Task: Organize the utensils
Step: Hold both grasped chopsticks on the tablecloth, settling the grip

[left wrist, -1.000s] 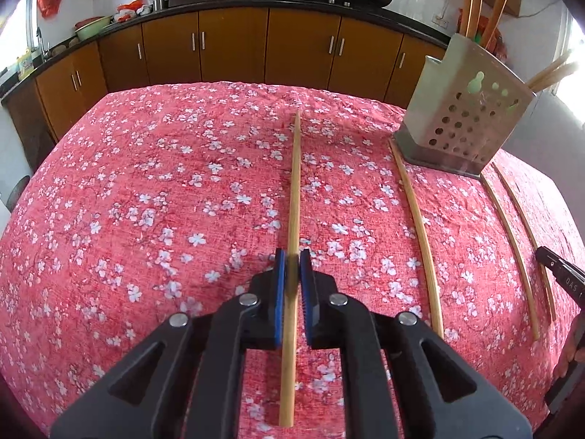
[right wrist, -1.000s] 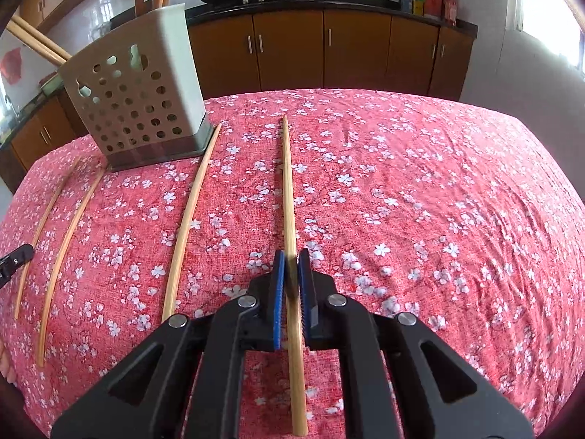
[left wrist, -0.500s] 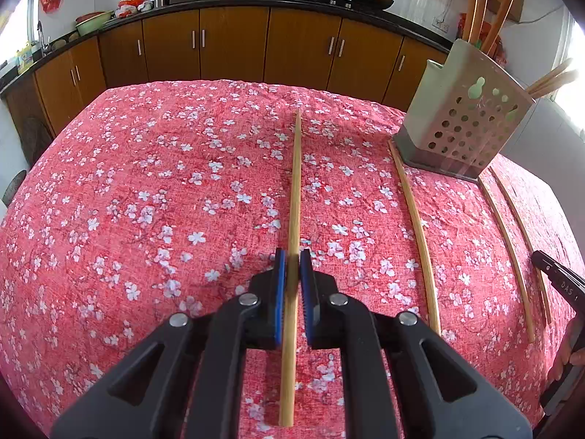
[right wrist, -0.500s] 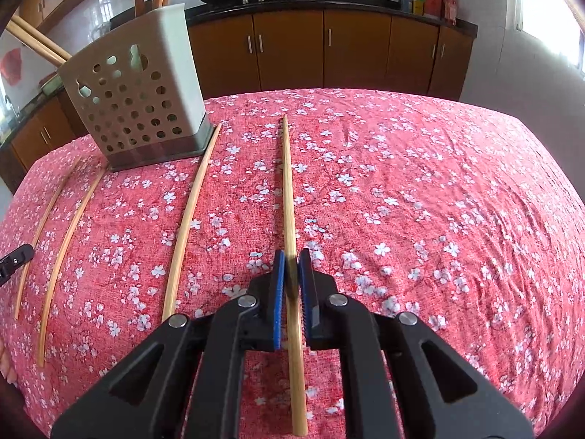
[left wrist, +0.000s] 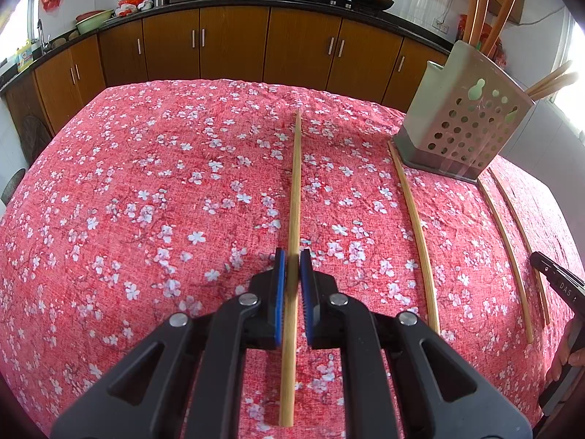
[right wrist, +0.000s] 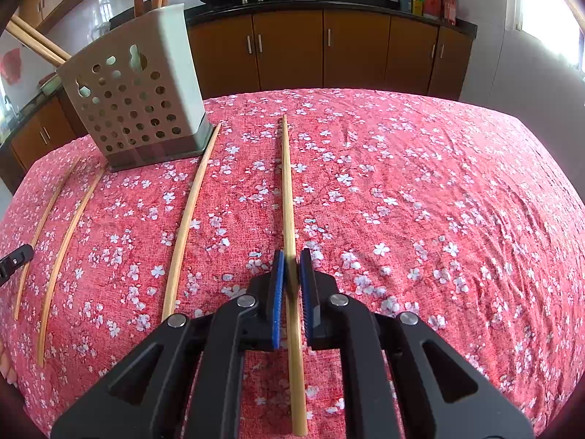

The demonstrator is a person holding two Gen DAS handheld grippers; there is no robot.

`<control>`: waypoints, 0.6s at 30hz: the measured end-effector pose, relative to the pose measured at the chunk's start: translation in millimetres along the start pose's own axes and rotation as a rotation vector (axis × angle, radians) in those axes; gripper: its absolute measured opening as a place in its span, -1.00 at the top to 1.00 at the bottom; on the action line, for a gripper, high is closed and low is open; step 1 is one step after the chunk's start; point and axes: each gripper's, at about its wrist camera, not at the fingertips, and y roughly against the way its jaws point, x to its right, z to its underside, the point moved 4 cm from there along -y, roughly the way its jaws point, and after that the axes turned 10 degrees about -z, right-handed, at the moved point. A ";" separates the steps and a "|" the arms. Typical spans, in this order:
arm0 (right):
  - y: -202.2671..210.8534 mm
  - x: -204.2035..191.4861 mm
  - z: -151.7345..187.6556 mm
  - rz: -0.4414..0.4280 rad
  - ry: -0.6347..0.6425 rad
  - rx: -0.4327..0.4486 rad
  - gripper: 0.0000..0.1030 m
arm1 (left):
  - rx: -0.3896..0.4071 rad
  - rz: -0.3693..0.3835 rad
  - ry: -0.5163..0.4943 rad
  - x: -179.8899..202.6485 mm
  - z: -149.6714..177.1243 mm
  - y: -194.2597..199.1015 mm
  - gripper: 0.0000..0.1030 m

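My left gripper [left wrist: 292,256] is shut on a long wooden chopstick [left wrist: 297,183], which runs straight ahead over the red flowered tablecloth [left wrist: 146,219]. Its blue pads clamp the stick near its near end. My right gripper [right wrist: 291,256] is likewise shut on a second chopstick [right wrist: 287,183]. A pale perforated utensil holder [left wrist: 464,128] stands at the far right in the left wrist view. In the right wrist view the holder [right wrist: 135,109] is at the far left. Several chopsticks [left wrist: 482,3] stand in it.
A loose chopstick [left wrist: 416,237] lies left of the holder, and two thin ones [left wrist: 506,248] lie to its right. The right wrist view shows one loose chopstick [right wrist: 190,219] beside the holder and two [right wrist: 69,256] further left. Brown cabinets [left wrist: 234,44] line the back.
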 end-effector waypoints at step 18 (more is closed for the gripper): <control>0.4 0.4 -0.4 0.000 0.000 0.000 0.78 | -0.001 0.000 0.000 -1.2 -0.1 -0.3 0.79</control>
